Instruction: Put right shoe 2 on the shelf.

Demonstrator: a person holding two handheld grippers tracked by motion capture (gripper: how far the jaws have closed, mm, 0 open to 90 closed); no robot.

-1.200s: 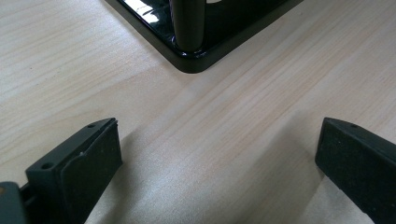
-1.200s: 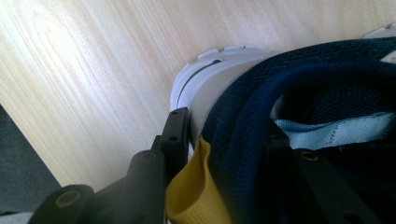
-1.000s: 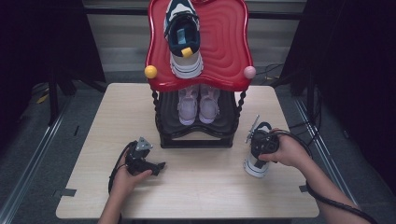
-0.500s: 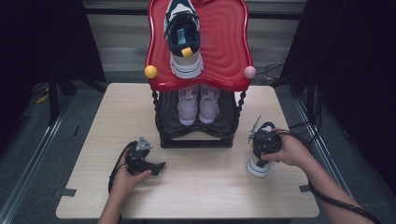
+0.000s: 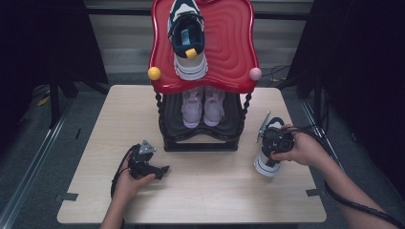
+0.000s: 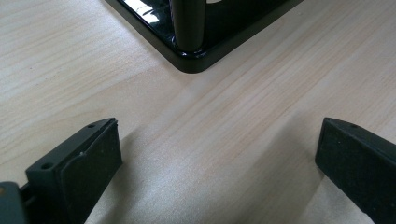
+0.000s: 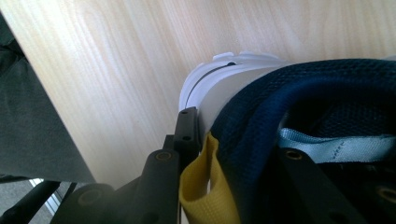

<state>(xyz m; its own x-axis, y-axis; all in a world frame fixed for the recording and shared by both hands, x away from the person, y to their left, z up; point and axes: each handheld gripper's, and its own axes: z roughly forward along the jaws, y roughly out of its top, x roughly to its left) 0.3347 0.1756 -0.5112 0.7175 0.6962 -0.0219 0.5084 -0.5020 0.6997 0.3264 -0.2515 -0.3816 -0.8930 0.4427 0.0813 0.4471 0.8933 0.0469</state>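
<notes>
Right gripper (image 5: 273, 143) is clamping the heel collar of a navy-and-white sneaker (image 5: 266, 162) at the right side of the table (image 5: 205, 191). In the right gripper view its jaws have just been closing and are now pinching the padded navy collar (image 7: 261, 121) between them, one jaw outside the heel next to the yellow pull tab (image 7: 201, 186), the other inside the shoe's opening beside a pale blue strip (image 7: 336, 144). In the high view the sneaker is hanging heel-up under the hand, its white sole facing the near right part of the tabletop; whether the toe is touching the wood I cannot tell.

Left gripper (image 5: 160, 170) is resting low at the near left of the table, in front of the rack. In the left gripper view its two black jaws are standing wide apart with bare wood between them, and they are pointing toward the near corner of the rack's black base (image 6: 191, 58).

Farther back, the shoe rack (image 5: 200, 138) is standing at the middle of the table. A pair of pale pink shoes (image 5: 203, 105) is sitting side by side on its dark lower shelf. Above them, on the red wavy top shelf (image 5: 229, 52), a second navy-and-white sneaker (image 5: 188, 40) is lying with its heel and yellow tab toward the person. A yellow knob (image 5: 154, 73) and a pink knob (image 5: 255, 73) are marking the shelf's front corners.
</notes>
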